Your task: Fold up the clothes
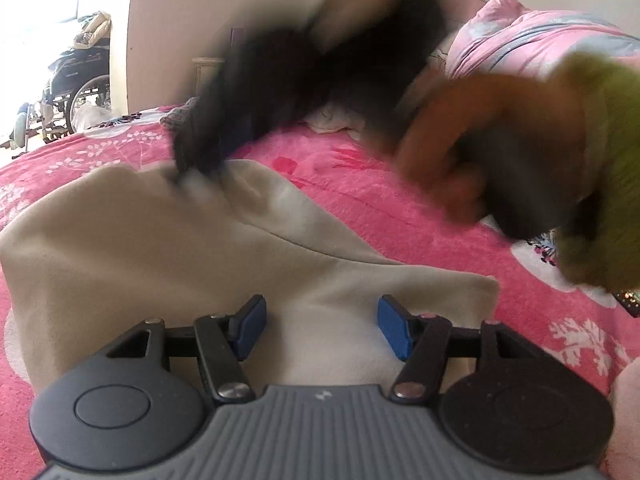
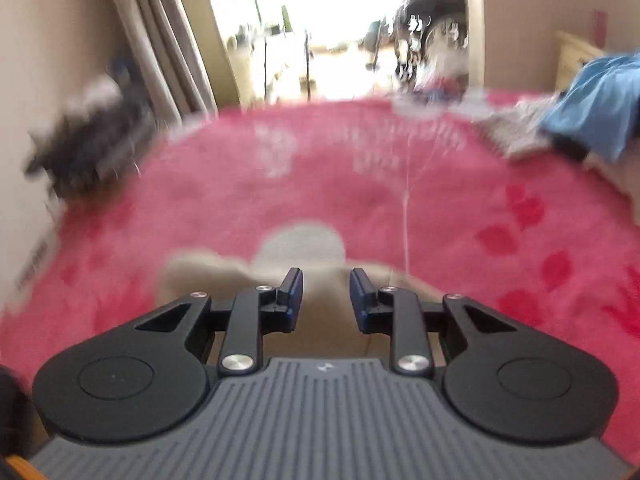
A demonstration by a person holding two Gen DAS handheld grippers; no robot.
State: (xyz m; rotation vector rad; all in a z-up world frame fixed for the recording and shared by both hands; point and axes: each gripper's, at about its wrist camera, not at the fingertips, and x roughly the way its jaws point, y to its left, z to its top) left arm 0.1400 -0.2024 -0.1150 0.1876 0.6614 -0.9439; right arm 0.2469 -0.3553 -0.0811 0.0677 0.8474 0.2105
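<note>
Beige garment (image 1: pixel 168 240) between half-open left gripper (image 1: pixel 320 330) jaws; right gripper (image 2: pixel 326 300) jaws narrow, grip unclear.

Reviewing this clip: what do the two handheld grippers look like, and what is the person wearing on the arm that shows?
Both match: the left gripper and right gripper each have a grey ribbed body with a small white logo, two round black discs at the sides, black linkage bars with silver rivets, and blue finger pads. No cables show. In the left wrist view, the blurred arm wears a yellow-green sleeve.
</note>
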